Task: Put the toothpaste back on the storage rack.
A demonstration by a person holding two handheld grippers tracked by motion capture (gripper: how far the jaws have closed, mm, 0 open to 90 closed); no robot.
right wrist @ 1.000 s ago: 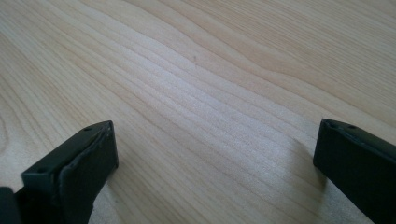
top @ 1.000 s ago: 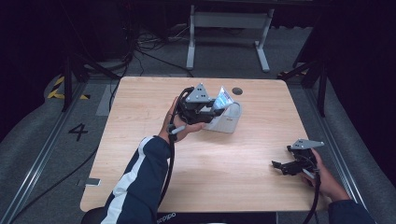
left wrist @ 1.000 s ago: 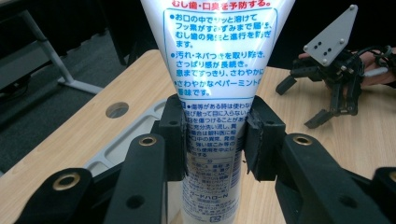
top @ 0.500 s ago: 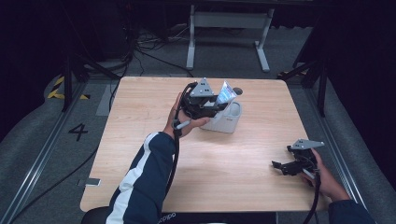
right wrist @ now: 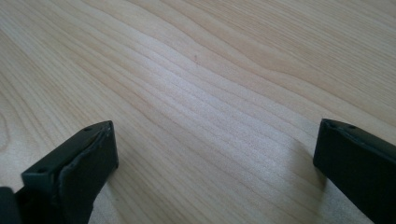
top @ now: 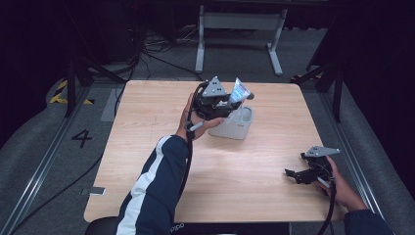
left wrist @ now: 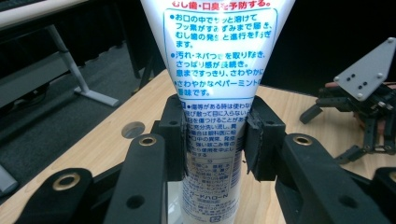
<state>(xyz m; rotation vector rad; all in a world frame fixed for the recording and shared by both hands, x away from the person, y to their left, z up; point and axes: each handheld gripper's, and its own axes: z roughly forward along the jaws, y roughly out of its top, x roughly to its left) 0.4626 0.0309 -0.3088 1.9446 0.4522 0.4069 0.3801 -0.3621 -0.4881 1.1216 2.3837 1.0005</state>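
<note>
My left gripper [top: 229, 104] is shut on a white and blue toothpaste tube [top: 239, 91], held upright over a white holder cup [top: 234, 127] near the far middle of the table. In the left gripper view the tube [left wrist: 215, 70] stands pinched between both black pads [left wrist: 175, 135], Japanese print facing me, and my left gripper [left wrist: 214, 140] grips its lower part. My right gripper [top: 293, 175] rests low at the table's right front, open. In the right gripper view its jaws stand wide apart over bare wood, gripper centre [right wrist: 215, 154].
The wooden table [top: 147, 147] has a small round hole [left wrist: 133, 129] near its far edge. A metal stand [top: 240, 29] and cables lie on the floor behind. The right hand's gripper [left wrist: 364, 107] shows far off in the left gripper view.
The left gripper has lifted the tube slightly higher and a little to the right above the white cup. The right gripper has stayed where it was.
</note>
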